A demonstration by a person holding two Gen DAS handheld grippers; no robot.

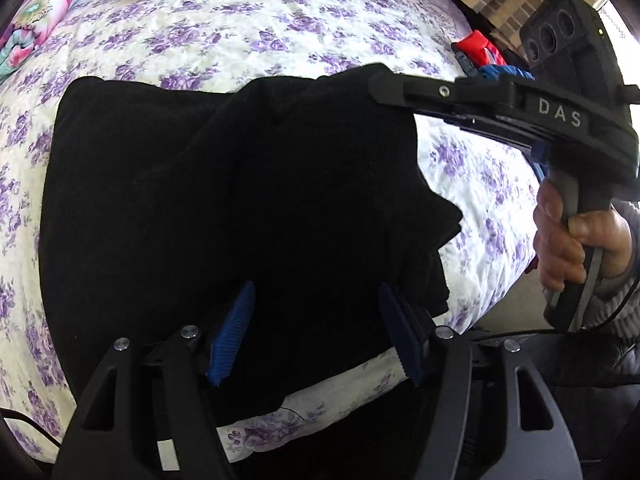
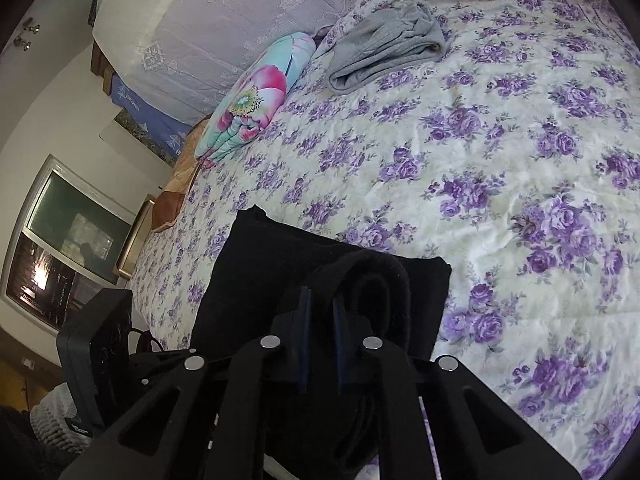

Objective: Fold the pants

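Note:
Black pants (image 1: 208,200) lie partly folded on a purple-flowered bedspread (image 1: 280,36). My left gripper (image 1: 316,332) is open, its blue pads (image 1: 234,332) wide apart over the near edge of the pants. My right gripper (image 1: 384,84) comes in from the right and is shut on the far right part of the black pants, lifting a fold of cloth. In the right wrist view my right gripper (image 2: 320,344) has its blue pads close together on a rolled edge of the pants (image 2: 376,292). The rest of the pants (image 2: 264,264) lies flat beyond it.
A folded grey garment (image 2: 384,48) lies at the far side of the bed (image 2: 520,160). A flowered quilt roll (image 2: 256,96) lies beside it. Red and blue items (image 1: 480,52) sit off the bed's right edge. The left gripper's body (image 2: 96,344) shows at the left.

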